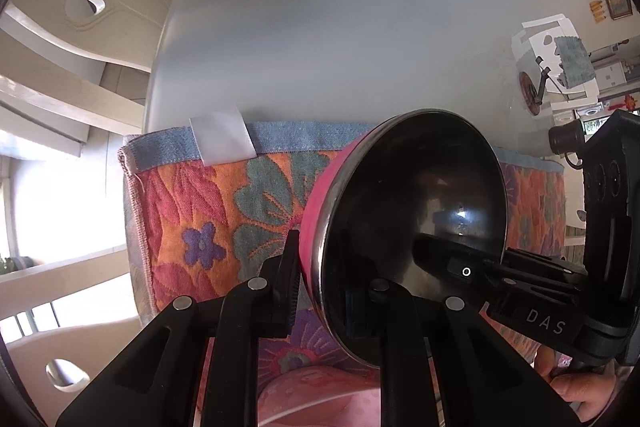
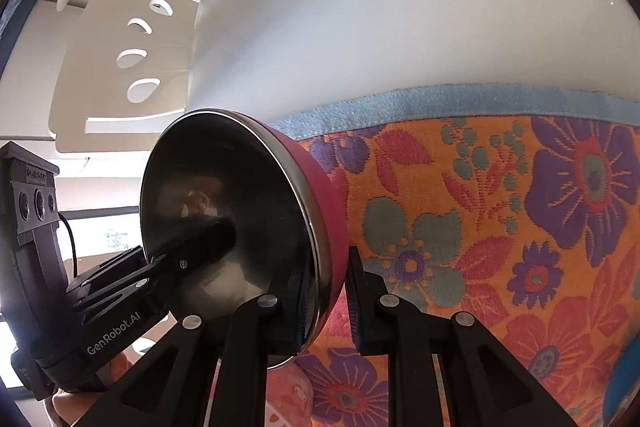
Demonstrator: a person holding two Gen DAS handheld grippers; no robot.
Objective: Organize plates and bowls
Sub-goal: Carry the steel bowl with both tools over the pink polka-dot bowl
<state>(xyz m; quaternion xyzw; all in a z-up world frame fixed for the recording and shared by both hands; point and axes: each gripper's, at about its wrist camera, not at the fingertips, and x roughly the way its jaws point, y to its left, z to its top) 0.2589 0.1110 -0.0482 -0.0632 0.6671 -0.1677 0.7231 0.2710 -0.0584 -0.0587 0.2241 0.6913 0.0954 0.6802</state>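
A bowl (image 1: 416, 219), pink outside and shiny steel inside, is held tilted on edge above the flowered cloth (image 1: 208, 211). My left gripper (image 1: 332, 291) is shut on its rim, one finger on the pink outside, one inside. The right gripper (image 1: 452, 259) grips the opposite rim with one finger inside the bowl. In the right wrist view the same bowl (image 2: 224, 227) is pinched by my right gripper (image 2: 324, 307), and the left gripper (image 2: 200, 247) reaches in from the left. A pink plate (image 1: 320, 399) lies below.
The flowered cloth (image 2: 500, 227) with a blue hem covers the near part of a white table (image 1: 340, 27). White plastic chairs (image 1: 80, 7) stand at the left. A blue object (image 2: 624, 383) shows at the right edge of the right wrist view.
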